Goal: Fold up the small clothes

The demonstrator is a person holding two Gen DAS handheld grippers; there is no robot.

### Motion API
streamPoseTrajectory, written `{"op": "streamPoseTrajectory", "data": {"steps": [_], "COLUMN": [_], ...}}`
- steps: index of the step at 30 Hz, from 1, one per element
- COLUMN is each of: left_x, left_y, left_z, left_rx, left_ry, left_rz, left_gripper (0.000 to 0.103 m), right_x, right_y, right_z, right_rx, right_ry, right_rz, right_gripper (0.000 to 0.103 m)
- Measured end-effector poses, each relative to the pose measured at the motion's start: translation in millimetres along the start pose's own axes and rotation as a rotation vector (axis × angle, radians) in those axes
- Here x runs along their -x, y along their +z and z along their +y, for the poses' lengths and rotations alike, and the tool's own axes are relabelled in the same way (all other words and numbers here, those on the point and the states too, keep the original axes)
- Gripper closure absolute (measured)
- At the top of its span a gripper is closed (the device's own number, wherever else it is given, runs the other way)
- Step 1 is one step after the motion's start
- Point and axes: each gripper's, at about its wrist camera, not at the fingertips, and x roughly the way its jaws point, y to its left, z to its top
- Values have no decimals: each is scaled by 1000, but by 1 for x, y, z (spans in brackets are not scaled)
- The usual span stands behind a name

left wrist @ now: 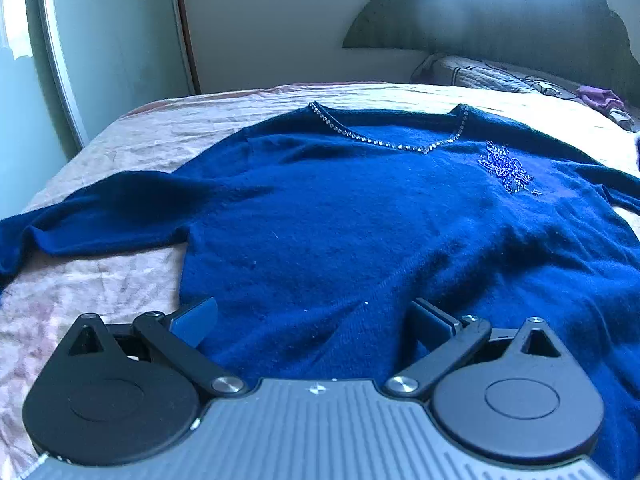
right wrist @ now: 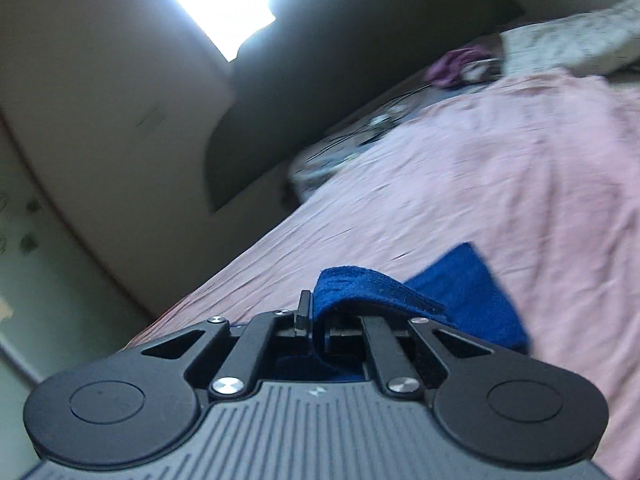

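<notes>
Pink bedspread (left wrist: 132, 136), blue sweater (left wrist: 360, 216), right tongs (right wrist: 316, 320) clamping its fabric, no legible writing

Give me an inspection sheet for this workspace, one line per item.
Surface: bed with a wrinkled pink sheet.
Job's things: blue sweater spread front up, beaded neckline, one sleeve out to the side.
Clutter: purple cloth and a quilted pillow at the far end.
Grippers: left gripper open over the sweater's hem; right gripper shut on a fold of blue fabric, lifted off the sheet.
Cables: nothing seen.
Surroundings: dark headboard, pale wall, wardrobe door.
</notes>
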Motion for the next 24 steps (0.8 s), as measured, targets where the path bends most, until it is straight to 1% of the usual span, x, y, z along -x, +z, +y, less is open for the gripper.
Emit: {"op": "streamPoseTrajectory", "data": {"steps": [3,8,14,24], "left_x": [-4,-7,-10,-11], "left_y": [-3,-6,-9,-12], "left_z": [1,6,7,7], "left_rx": [0,31,30,31], "left_ry": [-8,-34,-44,-48], "left_rz": [8,15,6,-8], "left_gripper": [0,0,0,0], "right_x": [-12,-30,-43,-44], "right_y": [-12,-31,-43,-68], "right_z": [28,72,103,155], "right_rx": [29,70,108,176], "right_ry": [32,70,106,157], "right_rz": [32,77,108,160], "right_gripper": [98,98,98,98]}}
